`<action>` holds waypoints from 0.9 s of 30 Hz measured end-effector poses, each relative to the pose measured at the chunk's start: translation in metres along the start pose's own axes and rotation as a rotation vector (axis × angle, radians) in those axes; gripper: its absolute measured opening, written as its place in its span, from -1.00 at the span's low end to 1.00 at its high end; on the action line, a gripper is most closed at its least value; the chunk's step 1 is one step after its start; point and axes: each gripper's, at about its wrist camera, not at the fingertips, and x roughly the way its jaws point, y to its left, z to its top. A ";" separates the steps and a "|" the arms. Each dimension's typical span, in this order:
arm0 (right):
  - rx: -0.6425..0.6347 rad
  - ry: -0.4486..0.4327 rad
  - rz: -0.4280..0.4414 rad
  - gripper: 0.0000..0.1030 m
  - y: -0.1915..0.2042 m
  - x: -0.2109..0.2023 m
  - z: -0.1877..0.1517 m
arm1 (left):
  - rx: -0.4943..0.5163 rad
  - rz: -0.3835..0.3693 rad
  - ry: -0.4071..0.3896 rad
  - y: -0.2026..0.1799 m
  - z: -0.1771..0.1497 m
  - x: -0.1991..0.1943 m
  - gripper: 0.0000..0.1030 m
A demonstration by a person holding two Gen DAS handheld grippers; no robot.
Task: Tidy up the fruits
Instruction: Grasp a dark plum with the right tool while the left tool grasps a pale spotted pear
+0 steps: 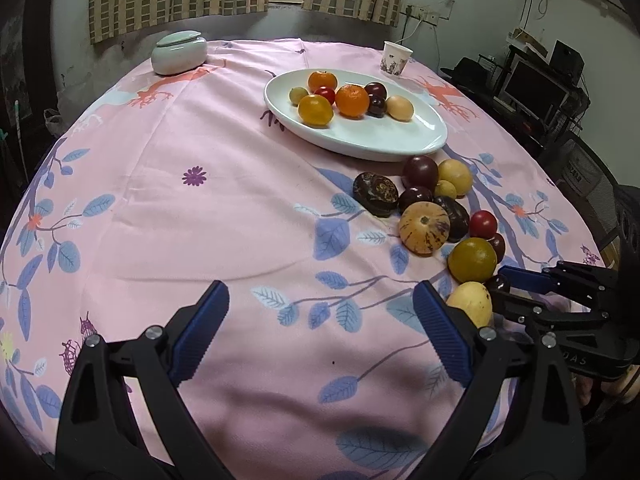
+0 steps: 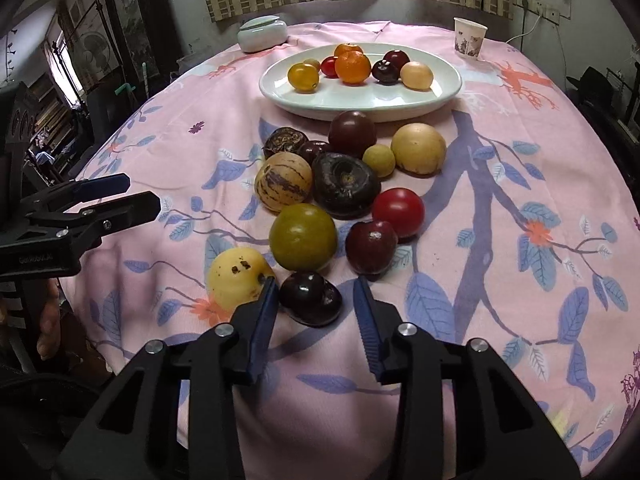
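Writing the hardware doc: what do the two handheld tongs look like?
Both match: black plastic frames with triangular cut-outs, silver pivot bolts, blue ribbed pads. Left tongs carry white lettering on the body, seen from the right wrist view. Right tongs also have partly legible lettering. No cables or sleeves visible.

Round table under pink leaf-print cloth. White oval plate toward twelve o'clock, lidded celadon jar at eleven, paper cup at one, loose fruit cluster dead centre.

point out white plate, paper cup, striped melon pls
white plate (image 2: 400,98): right wrist view, bare near floor.
paper cup (image 2: 469,40): right wrist view, side wall.
striped melon (image 2: 283,181): right wrist view, top of rind.
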 end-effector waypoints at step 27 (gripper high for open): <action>0.073 -0.057 -0.090 -0.33 -0.062 -0.027 -0.036 | 0.162 -0.105 0.130 -0.101 -0.021 0.042 -0.25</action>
